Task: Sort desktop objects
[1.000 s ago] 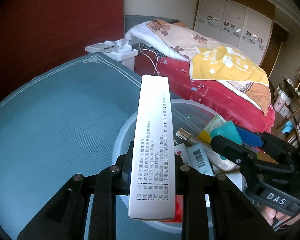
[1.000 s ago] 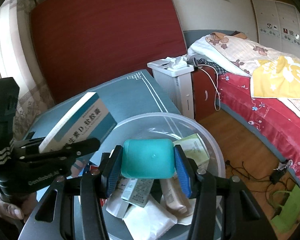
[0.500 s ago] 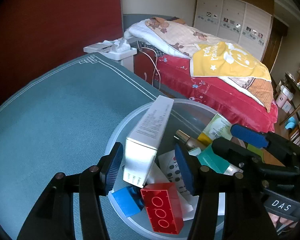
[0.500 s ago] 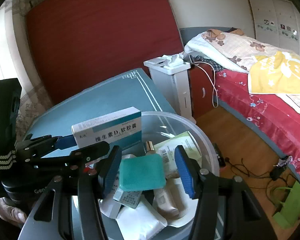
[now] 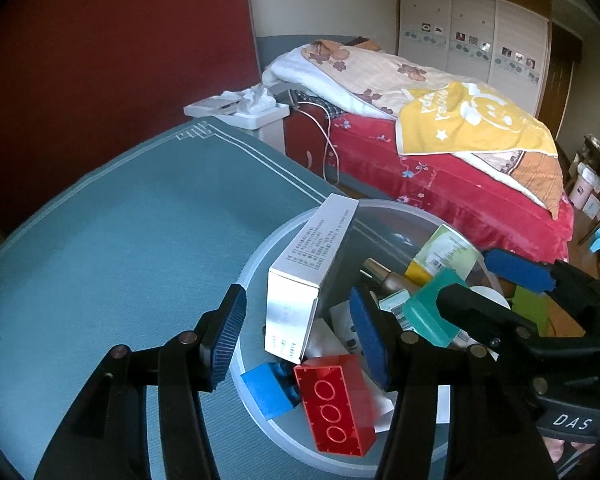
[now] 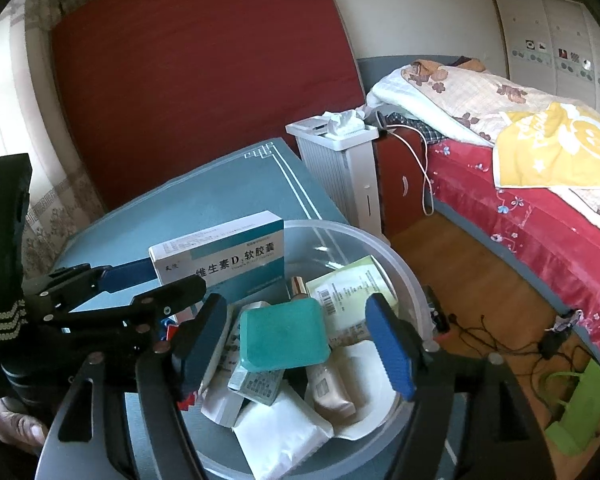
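A clear plastic bowl (image 5: 260,252) (image 6: 404,272) stands on the teal table and holds several items. The white and blue medicine box (image 5: 308,276) (image 6: 220,256) leans inside it against the rim. The teal square case (image 6: 282,334) (image 5: 428,312) lies on top of the pile. My left gripper (image 5: 300,332) is open and empty, its fingers either side of the box's near end. My right gripper (image 6: 296,344) is open and empty, with the teal case between its pads. A red brick (image 5: 336,396) and a blue brick (image 5: 268,392) lie at the bowl's near side.
The teal table cloth (image 5: 120,232) spreads left of the bowl. A white bedside unit with tissues (image 6: 340,160) stands past the table's far corner. A bed with a yellow towel (image 5: 472,120) is at the right, with wooden floor and cables (image 6: 500,320) below.
Both grippers have opened. The left let go of the medicine box, which tipped into the bowl. The right let go of the teal case, which now lies on the pile.
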Motion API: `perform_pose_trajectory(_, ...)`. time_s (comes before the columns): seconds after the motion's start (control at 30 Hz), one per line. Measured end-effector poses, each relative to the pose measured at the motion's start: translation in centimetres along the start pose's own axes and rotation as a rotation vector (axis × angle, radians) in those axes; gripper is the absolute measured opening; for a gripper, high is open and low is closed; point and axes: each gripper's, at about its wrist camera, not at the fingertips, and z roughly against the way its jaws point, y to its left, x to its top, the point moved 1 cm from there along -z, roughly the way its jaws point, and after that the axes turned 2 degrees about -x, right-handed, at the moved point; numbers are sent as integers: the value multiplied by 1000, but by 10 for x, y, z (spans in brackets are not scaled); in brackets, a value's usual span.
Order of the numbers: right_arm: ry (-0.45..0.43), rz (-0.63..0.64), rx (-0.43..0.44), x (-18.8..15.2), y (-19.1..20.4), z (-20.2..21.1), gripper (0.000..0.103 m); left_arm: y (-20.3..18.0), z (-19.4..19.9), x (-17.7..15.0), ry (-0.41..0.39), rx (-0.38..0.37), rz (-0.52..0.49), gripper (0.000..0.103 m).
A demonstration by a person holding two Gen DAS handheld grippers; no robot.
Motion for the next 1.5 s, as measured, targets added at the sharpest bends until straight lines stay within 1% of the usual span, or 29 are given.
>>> perform_pose_trajectory(0.1,-5,4,-4,0,0,3,77,-2,5,-1,-12,11,-4,58)
perform_pose_trajectory(0.23,-3,0,-4,-1,1,5,79,-4,16,-3,-38,47,-12,58)
perform_pose_trajectory(0.27,-3,0,-3,-2,1,6,79,-4,18,-3,-43,55,-12,59)
perform_pose_trajectory(0.3,-1,0,-3,-2,1,7,80,-4,20,-3,-49,62,-10,65)
perform_pose_trajectory(0.4,4,-3,0,-5,2,8,80,-2,28,-5,-73,87,5,73)
perform_pose_trajectory(0.57,11,2,-1,-8,5,13,81,0,42,-9,-100,125,26,76)
perform_pose_trajectory(0.63,11,7,-5,-9,6,15,82,0,48,-12,-114,162,23,79)
perform_pose_trajectory(0.7,10,9,-14,-11,6,17,83,-3,54,-15,-133,215,12,85)
perform_pose_trajectory(0.73,11,8,-19,-11,6,18,83,-4,58,-16,-147,250,2,85)
perform_pose_trajectory(0.83,19,3,-34,-14,4,19,84,-8,66,-20,-161,306,-6,86)
perform_pose_trajectory(0.9,25,0,-45,-15,4,19,84,-8,69,-23,-156,308,0,86)
perform_pose_trajectory(1.03,34,11,-61,-19,6,21,85,-3,73,-28,-136,268,41,86)
perform_pose_trajectory(1.1,37,21,-70,-20,7,23,86,-4,75,-30,-132,260,55,86)
perform_pose_trajectory(1.2,40,34,-86,-23,8,25,89,-7,78,-33,-134,263,62,86)
perform_pose_trajectory(1.33,34,39,-95,-23,10,28,98,-8,81,-35,-128,257,79,86)
perform_pose_trajectory(1.5,22,52,-119,-23,6,32,102,-8,80,-37,-116,248,84,86)
